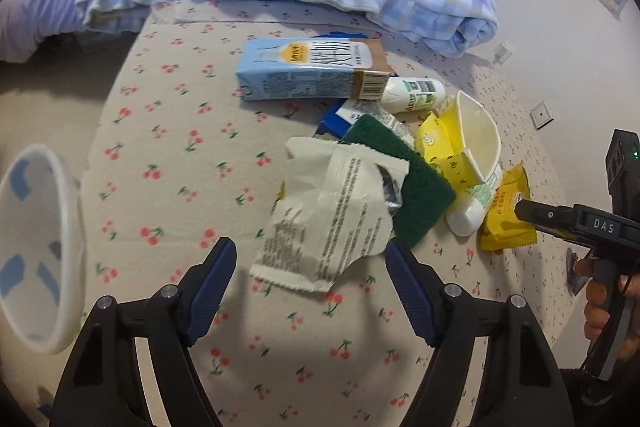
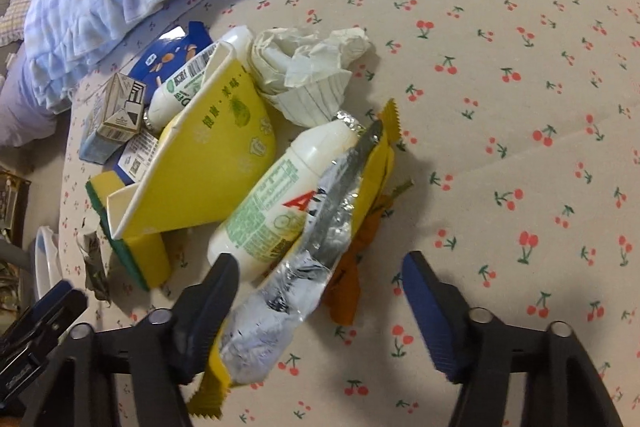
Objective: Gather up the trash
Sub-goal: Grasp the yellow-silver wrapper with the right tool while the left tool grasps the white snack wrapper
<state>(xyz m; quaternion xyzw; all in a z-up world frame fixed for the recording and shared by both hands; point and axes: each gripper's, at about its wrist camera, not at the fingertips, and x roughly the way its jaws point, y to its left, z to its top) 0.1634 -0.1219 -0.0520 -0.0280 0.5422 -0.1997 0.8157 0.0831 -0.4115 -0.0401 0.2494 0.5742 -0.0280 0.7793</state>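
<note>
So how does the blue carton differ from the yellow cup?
The carton is a closed blue box lying on its side, intact; the cup is yellow outside, white inside, open and squashed out of round. The carton lies apart at the pile's edge; the cup sits among other pieces. Both rest on the cherry-print sheet.

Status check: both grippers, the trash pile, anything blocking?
Left gripper open over the white torn wrapper. Right gripper open, astride the yellow foil wrapper. Neither gripped. White bottle leans against that wrapper.
</note>
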